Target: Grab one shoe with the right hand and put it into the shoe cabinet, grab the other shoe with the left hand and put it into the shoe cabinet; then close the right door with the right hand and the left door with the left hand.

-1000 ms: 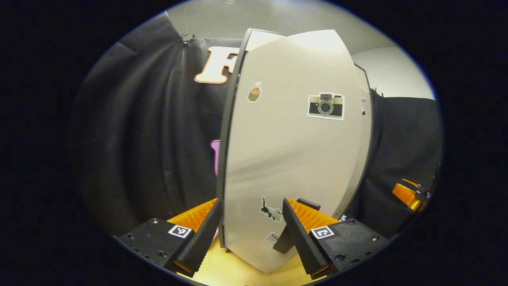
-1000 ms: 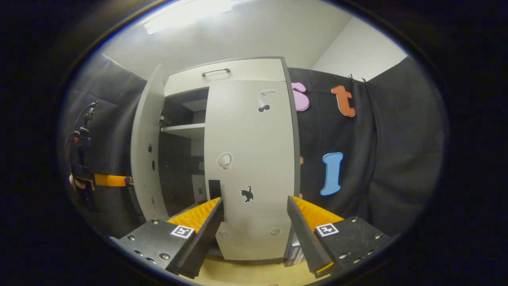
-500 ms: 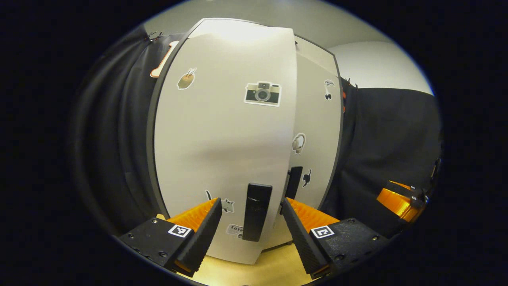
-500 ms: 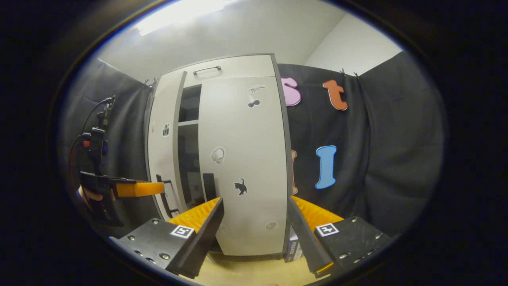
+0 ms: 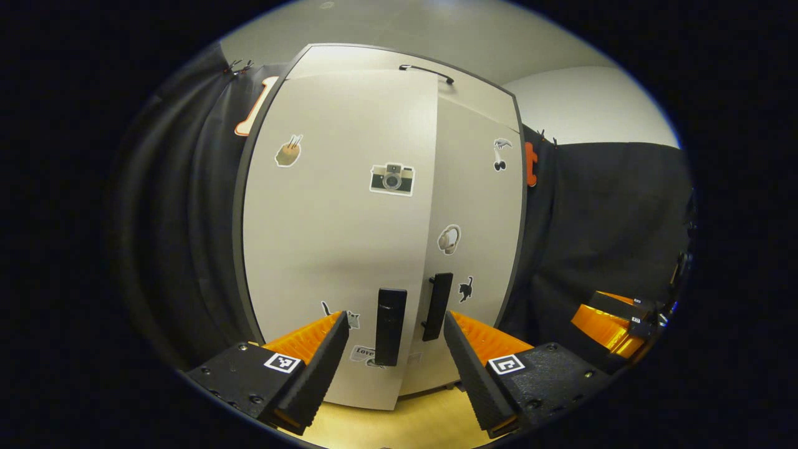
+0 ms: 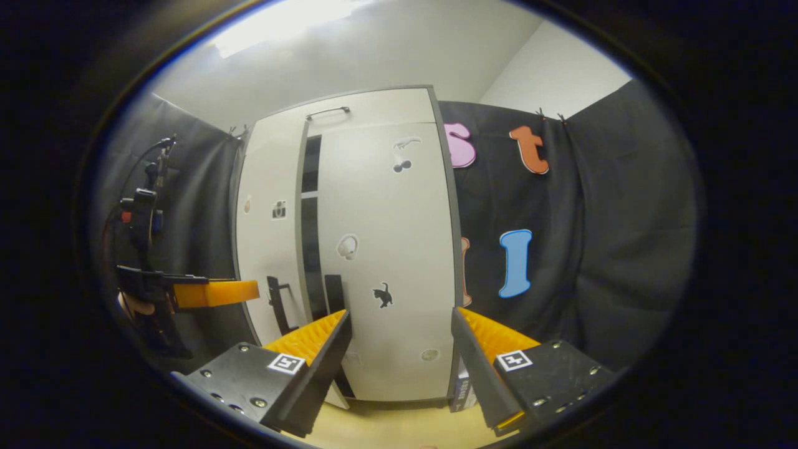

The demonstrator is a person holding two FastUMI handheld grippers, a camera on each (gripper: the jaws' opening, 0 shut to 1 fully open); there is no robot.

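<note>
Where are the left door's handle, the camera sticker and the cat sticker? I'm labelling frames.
left door's handle (image 5: 390, 325): left gripper view, mid-bar.
camera sticker (image 5: 391, 179): left gripper view, its lens.
cat sticker (image 6: 381, 295): right gripper view, its body.

Smooth matt cabinet doors (image 5: 336, 237); draped black cloth (image 5: 598, 218).

I count one shoe cabinet (image 5: 374, 206) ahead of my jaws, with two tall doors: the left door (image 5: 330, 249) and the right door (image 5: 477, 212). Each carries one dark vertical handle, two in all (image 5: 390, 326) (image 5: 437, 306). One slim bar handle (image 5: 427, 72) sits at the cabinet's top edge.
</note>
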